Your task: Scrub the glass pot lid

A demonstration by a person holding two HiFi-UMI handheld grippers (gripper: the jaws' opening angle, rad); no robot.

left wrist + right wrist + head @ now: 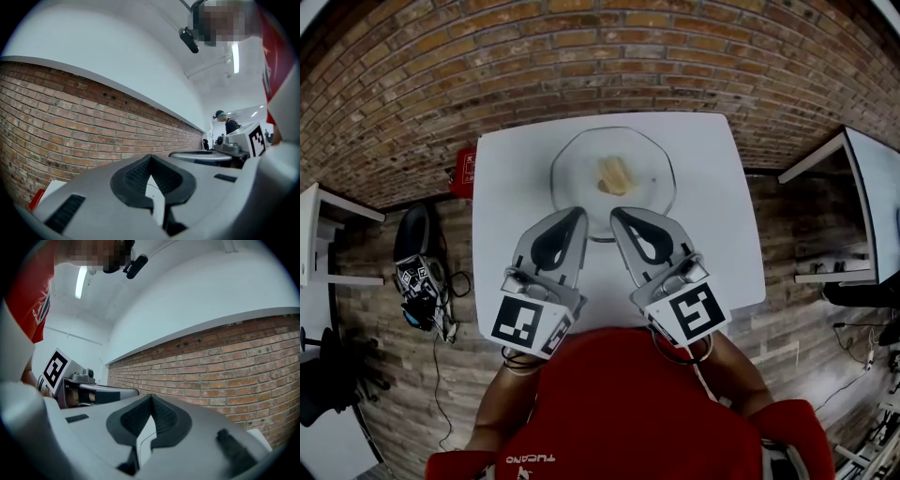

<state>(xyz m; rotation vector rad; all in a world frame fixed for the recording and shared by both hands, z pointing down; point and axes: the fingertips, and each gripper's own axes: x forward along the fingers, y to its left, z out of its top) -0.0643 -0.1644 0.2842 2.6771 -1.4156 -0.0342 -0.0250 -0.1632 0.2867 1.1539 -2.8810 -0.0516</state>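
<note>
both held level side by side, the left gripper [575, 217] and right gripper [622, 219] point far, jaws together and empty.

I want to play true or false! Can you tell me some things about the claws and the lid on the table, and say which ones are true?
1. The left claw and the right claw are both shut. True.
2. The glass lid lies on the white table. True.
3. The left claw is holding the lid. False: there is nothing in it.
4. The yellow sponge is on the floor. False: it is at the middle of the lid.
</note>
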